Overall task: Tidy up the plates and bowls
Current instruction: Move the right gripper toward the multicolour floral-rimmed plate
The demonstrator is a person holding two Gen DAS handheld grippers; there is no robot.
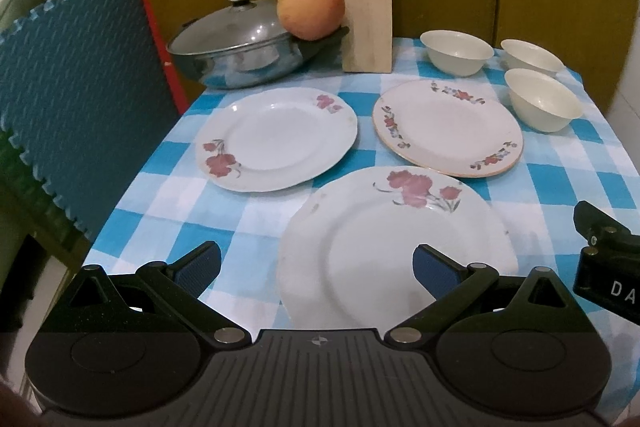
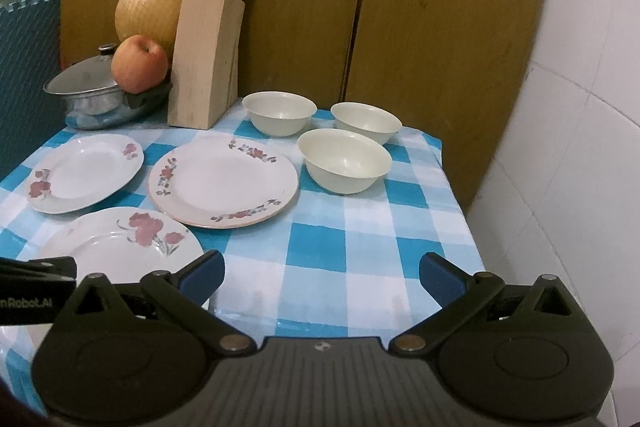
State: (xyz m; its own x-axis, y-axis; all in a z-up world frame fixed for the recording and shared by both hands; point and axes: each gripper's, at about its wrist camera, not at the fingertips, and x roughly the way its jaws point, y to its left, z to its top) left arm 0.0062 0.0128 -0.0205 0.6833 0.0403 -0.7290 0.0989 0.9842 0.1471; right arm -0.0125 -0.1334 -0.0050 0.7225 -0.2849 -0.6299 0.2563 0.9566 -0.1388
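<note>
Two handheld grippers hovered side by side over the near edge of the desk, both pointing toward its far edge. The left gripper had its jaws spread wide and held nothing. The right gripper matched it, jaws wide apart and empty, nearer the desk's right edge.

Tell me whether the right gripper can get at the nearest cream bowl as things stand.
Probably yes. The right gripper is open over bare checked cloth, and nothing stands between it and the nearest cream bowl. The gold-rimmed plate lies off to the bowl's left, apart from it.
</note>
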